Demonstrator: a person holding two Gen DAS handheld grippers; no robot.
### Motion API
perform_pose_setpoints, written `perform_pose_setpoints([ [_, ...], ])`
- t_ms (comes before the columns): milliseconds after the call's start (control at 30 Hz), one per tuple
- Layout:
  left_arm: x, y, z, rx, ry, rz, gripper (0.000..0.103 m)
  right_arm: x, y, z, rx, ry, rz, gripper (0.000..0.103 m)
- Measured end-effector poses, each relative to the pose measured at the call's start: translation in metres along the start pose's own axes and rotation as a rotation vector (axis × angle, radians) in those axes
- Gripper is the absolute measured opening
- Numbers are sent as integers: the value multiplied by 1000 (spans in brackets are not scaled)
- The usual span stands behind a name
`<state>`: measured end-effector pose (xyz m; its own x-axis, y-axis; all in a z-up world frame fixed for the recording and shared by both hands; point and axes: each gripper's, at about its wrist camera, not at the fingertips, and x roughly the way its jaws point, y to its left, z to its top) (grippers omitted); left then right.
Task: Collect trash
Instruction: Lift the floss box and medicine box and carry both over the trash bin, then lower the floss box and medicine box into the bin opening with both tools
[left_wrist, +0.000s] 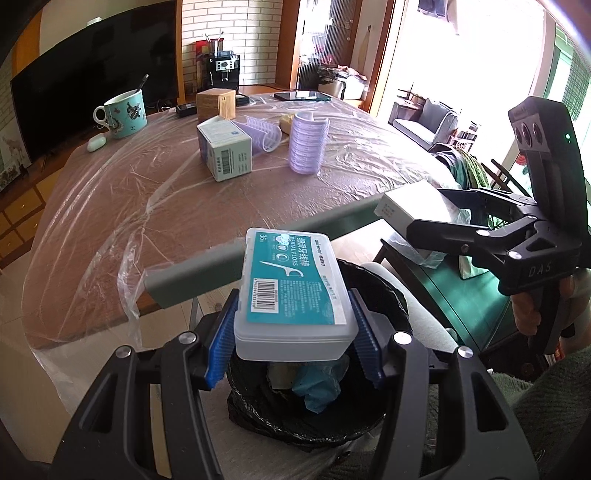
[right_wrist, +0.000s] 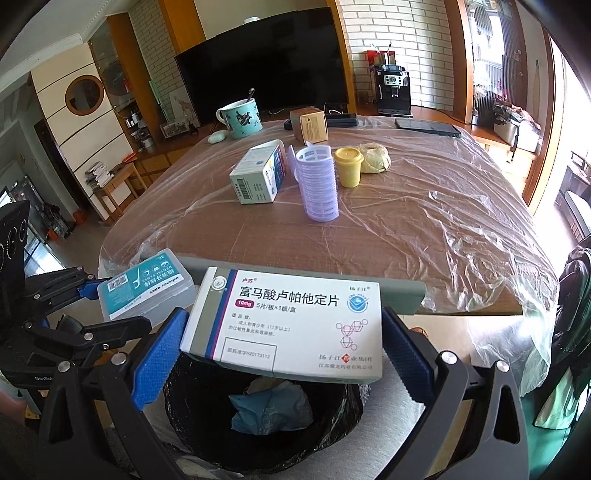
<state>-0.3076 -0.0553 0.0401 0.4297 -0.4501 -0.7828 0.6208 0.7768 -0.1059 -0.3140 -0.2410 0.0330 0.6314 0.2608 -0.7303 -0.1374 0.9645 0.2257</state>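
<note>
My left tongs are closed on a clear plastic floss box, the blue pads pressing its two long sides near the end closest to me. My right tongs are closed the same way on a white medicine carton, squeezed across its width. Both boxes hang right in front of me, just past the table edge and over the black-lined bin below the tongs, where crumpled blue and pale scraps already lie.

I judge the floss box stiff, smooth and light; its hard walls can take a firm pinch but could slide on the pads if I loosen unevenly. The carton is thin card, probably nearly empty, so it would dent under a hard squeeze; holding it across the flat sides seems right.

Farther ahead on the table sit another carton, a ribbed purple roller and a yellow cup, all well apart from the tongs.
</note>
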Motion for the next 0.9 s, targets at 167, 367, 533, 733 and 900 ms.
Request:
perform_pose_setpoints([
  [167, 4, -3, -7, 3, 21, -12, 57, 4, 0, -9, 8, 26, 7, 98],
  [367, 13, -6, -14, 15, 51, -10, 57, 11, 3, -15, 3, 57, 11, 98],
  [533, 21, -5, -20, 14, 76, -11, 57, 17, 5, -21, -7, 79, 8, 98],
  [733, 32, -3, -25, 12, 101, 0, 57, 27, 6, -27, -10, 104, 8, 98],
  [900, 38, -1, -30, 6, 121, 3, 57, 35, 7, -31, -13, 123, 10, 98],
])
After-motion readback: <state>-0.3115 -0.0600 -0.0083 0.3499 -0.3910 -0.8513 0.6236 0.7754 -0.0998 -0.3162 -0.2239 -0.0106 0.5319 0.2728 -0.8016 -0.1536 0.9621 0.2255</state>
